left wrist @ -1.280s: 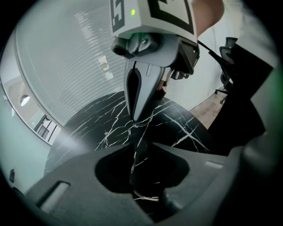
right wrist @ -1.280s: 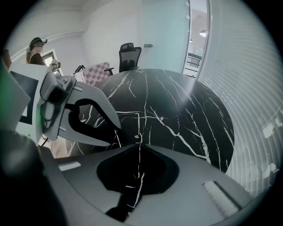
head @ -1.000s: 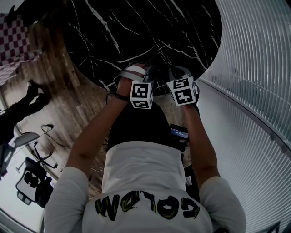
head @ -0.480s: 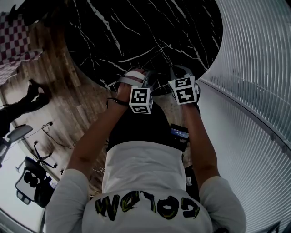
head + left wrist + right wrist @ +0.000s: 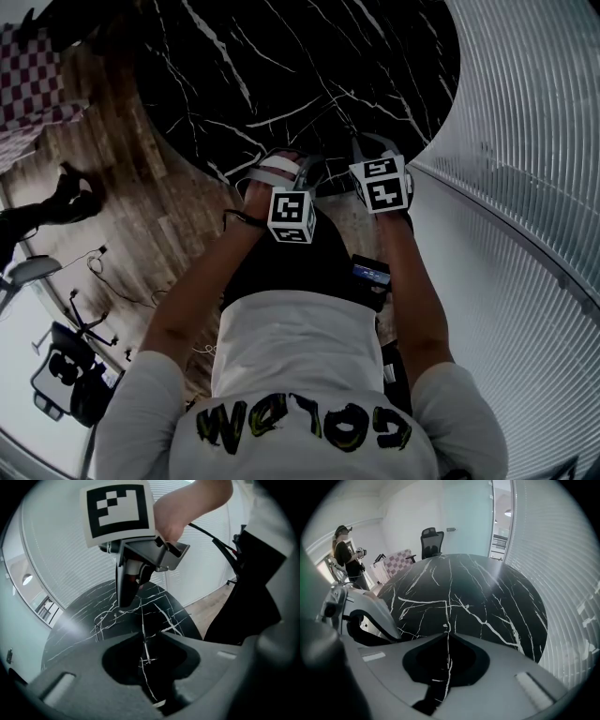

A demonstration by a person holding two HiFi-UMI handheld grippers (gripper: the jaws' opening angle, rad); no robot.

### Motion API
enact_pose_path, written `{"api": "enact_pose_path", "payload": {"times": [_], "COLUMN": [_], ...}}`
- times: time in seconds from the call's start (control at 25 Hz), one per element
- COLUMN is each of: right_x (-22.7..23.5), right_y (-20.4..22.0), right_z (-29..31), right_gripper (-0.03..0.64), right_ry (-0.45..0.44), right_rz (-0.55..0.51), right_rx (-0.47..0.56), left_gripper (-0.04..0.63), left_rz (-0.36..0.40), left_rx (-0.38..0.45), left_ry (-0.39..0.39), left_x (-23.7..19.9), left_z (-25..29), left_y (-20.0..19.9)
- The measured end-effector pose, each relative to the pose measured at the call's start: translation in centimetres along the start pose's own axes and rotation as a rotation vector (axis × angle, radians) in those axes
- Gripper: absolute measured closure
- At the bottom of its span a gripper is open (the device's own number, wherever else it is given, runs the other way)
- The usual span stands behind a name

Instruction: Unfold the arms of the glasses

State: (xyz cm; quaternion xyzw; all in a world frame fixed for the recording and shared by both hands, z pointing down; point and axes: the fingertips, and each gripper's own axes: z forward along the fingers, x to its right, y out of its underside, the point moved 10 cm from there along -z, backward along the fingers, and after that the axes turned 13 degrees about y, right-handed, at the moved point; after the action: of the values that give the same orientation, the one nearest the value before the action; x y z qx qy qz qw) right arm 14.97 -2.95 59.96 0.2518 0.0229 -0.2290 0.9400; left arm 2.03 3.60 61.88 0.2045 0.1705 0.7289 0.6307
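Grey moulded plastic forms the left tongs (image 5: 143, 637), whose tips are pressed together along a thin seam with nothing between them. The right tongs (image 5: 446, 631) are closed the same way and are also empty. Both pairs point out over a round black bench (image 5: 309, 66) veined with white, and both are held above its near edge. From the head view the two grippers sit side by side, near each other but apart. The left marker cube (image 5: 292, 216) is a little lower in that view than the right marker cube (image 5: 382, 183). In the left gripper view the right gripper hangs just ahead, with a bare hand (image 5: 183, 508) around its handle. None of the three views shows where the glasses lie. Beyond the bench stand an office chair (image 5: 431, 538) and a checkered seat (image 5: 396, 559), with a standing person (image 5: 347, 550) near them. A wooden floor (image 5: 122, 187) runs on the left, and a ribbed pale wall (image 5: 525, 141) curves along the right.
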Motion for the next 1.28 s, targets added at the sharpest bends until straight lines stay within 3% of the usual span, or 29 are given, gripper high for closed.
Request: {"api": "enact_pose_path", "payload": {"times": [0.68, 0.96, 1.28], "right_x": [-0.3, -0.8, -0.7], "right_y": [-0.2, -0.2, -0.3], "right_z": [0.1, 0.1, -0.3], "right_gripper": [0.609, 0.604, 0.531], "right_ry": [-0.006, 0.014, 0.009], "right_rz": [0.002, -0.063, -0.080], "right_rx": [-0.005, -0.002, 0.023], "left_gripper": [0.506, 0.504, 0.477], "left_rz": [-0.064, -0.110, -0.158], "left_rx": [0.037, 0.051, 0.082], "left_ry": [0.010, -0.015, -0.038], "left_x": [2.4, 2.0, 1.4], "left_z": [0.3, 0.4, -0.4], "left_y": [-0.6, -0.2, -0.3]}}
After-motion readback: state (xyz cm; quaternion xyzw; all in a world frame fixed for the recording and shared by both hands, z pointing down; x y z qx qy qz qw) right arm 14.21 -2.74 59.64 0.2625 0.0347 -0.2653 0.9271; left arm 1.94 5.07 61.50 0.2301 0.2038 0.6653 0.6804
